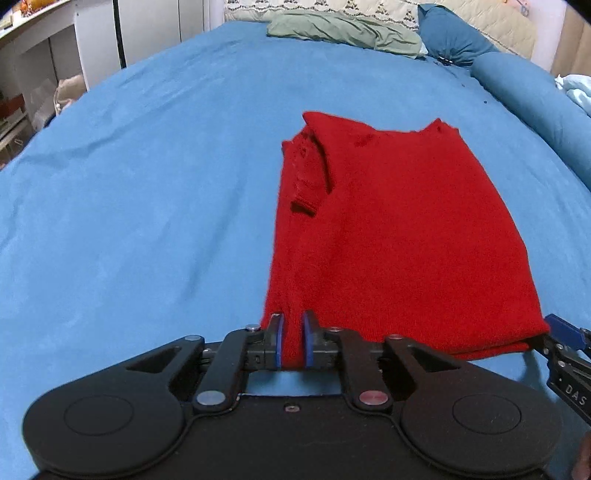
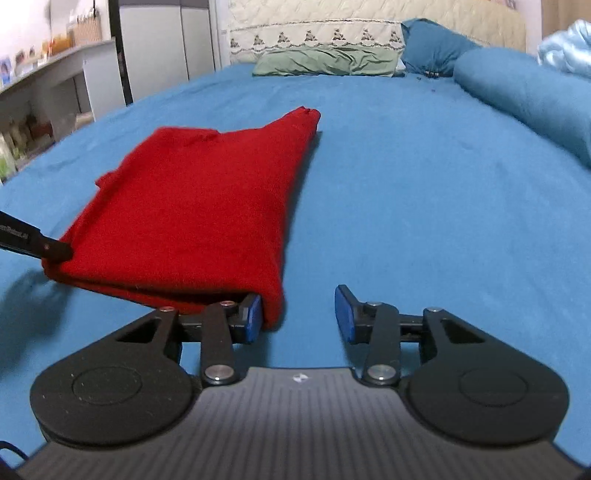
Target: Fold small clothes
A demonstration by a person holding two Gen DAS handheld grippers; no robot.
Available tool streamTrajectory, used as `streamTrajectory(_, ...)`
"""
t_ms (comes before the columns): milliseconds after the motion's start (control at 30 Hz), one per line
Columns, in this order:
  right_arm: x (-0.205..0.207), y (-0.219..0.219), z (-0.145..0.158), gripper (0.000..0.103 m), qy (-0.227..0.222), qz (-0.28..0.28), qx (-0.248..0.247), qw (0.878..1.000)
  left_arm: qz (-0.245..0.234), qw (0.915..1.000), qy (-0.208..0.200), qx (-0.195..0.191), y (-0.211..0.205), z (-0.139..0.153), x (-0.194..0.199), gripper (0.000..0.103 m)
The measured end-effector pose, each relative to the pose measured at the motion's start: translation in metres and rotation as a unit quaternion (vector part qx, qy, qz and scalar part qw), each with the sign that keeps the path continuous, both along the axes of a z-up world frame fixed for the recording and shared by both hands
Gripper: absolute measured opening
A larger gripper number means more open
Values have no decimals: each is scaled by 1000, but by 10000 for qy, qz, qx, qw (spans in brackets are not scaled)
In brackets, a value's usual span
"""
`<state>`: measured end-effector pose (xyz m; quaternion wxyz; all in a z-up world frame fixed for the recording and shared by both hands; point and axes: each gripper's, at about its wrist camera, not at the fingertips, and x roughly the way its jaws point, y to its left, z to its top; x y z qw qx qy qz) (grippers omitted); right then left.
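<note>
Left wrist view: red knit garment [image 1: 388, 236], partly folded, flat on the blue bedsheet [image 1: 147, 221]; left gripper [image 1: 293, 341] pinches its near-left hem corner. Right gripper [image 2: 299, 314] — jaws apart, near-right corner against one pad, not clamped. Best practice, by judgement: seat that corner deeper before closing, then lift both corners evenly. Sheet lies open left and ahead — green pillow [image 1: 343, 29] and blue bolster [image 1: 535, 96] well apart.

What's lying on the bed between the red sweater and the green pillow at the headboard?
Nothing: only bare blue sheet runs from the red sweater to the green pillow. Both wrist views show it.
</note>
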<state>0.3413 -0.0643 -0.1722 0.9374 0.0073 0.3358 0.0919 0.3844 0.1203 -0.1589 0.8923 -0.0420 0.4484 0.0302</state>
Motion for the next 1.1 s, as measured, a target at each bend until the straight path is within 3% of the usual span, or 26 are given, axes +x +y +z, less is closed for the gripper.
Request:
streamTrajectory(33, 0, -2, 2, 57, 20, 44, -10, 10000, 63, 10000, -6, 30, 2, 4, -1, 22)
streamTrajectory(100, 1, -4, 7, 60, 75, 198, -21, 9998, 235, 9990, -129, 360, 6, 14, -4, 42)
streamTrajectory(167, -2, -10, 14, 68, 147, 302, 14, 9994, 507, 9934, -325, 977, 13, 23, -5, 46)
streamTrajectory(200, -4, -15, 18, 72, 186, 323, 75, 9993, 565, 9909, -432, 1145, 16, 28, -3, 61)
streamTrajectory(233, -5, -20, 24, 81, 222, 357, 191, 9989, 539, 9915, -524, 1067, 21, 33, 0, 71)
streamTrajectory(267, -5, -26, 31, 88, 245, 410, 334, 9983, 458, 9933, -605, 870, 27, 38, 5, 88)
streamTrajectory(300, -2, -32, 38, 103, 241, 441, 462, 9977, 364, 9949, -716, 614, 32, 43, 12, 99)
streamTrajectory(333, 4, -37, 46, 103, 233, 477, 587, 9969, 255, 9960, -814, 252, 38, 46, 22, 100)
streamTrajectory(400, 26, -42, 60, 103, 328, 582, 845, 9942, 11, 9964, -671, -522, 48, 43, 47, 100)
streamTrajectory(467, 61, -45, 66, 103, 704, 620, 1146, 9890, -133, 9932, -431, -1071, 54, 32, 75, 100)
streamTrajectory(600, 121, -41, 58, 103, 1248, 560, 1481, 9795, -284, 9912, 51, -1289, 53, 6, 111, 95)
streamTrajectory(700, 147, -31, 42, 103, 1574, 469, 1713, 9714, -415, 9891, 249, -1391, 44, -9, 125, 83)
streamTrajectory(767, 155, -23, 29, 95, 1722, 445, 1798, 9675, -424, 9869, 276, -1530, 41, -16, 129, 78)
streamTrajectory(833, 159, -16, 17, 80, 1829, 466, 1852, 9644, -368, 9857, 265, -1624, 41, -18, 132, 69)
streamTrajectory(867, 160, -13, 13, 75, 1839, 482, 1862, 9639, -367, 9836, 281, -1741, 41, -19, 135, 52)
streamTrajectory(900, 160, -9, 12, 57, 1799, 509, 1882, 9642, -346, 9815, 306, -1861, 42, -17, 139, 45)
streamTrajectory(933, 159, -7, 13, 48, 1757, 556, 1917, 9640, -290, 9819, 295, -1850, 41, -14, 138, 40)
streamTrajectory(1000, 155, -4, 20, 40, 1585, 544, 1868, 9680, -281, 9832, 221, -1789, 39, -3, 133, 31)
streamTrajectory(1100, 146, -5, 42, 37, 1306, 605, 1878, 9716, -406, 9830, 59, -1789, 32, 22, 119, 29)
